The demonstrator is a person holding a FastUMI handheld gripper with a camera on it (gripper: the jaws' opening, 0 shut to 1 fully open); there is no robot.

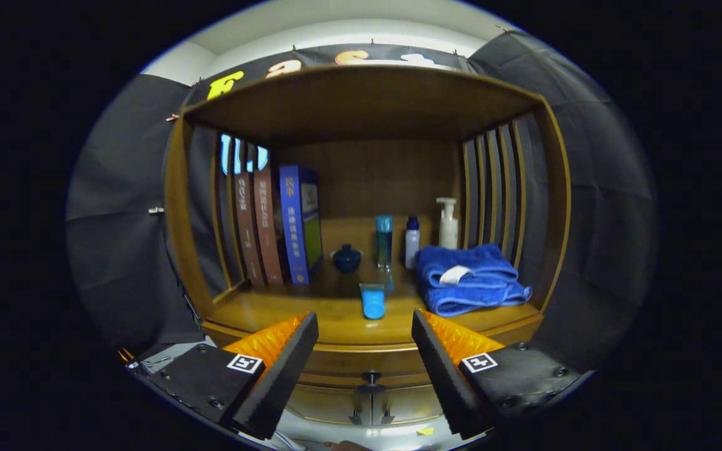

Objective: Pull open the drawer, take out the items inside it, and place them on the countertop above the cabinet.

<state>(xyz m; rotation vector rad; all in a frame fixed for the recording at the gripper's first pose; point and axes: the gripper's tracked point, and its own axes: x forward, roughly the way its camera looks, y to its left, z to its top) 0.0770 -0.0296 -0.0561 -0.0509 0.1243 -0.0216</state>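
A wooden cabinet stands ahead with a shelf-like countertop (273, 313) under a wooden hood. Below the countertop's front edge a drawer front (336, 401) shows a small dark knob (371, 378), between and just beyond my fingers. My gripper (365, 363) is open, its fingers spread wide, with nothing between them. A light blue tube (372, 300) lies on the countertop just ahead of the fingers. Whether the drawer is pulled out I cannot tell.
On the countertop stand several books (276, 228) at the left, a dark blue lidded bowl (346, 258), a teal bottle (384, 241), a white-and-blue bottle (412, 242) and a pump bottle (447, 223). A folded blue towel (467, 279) lies at the right. Slatted wooden sides enclose the shelf.
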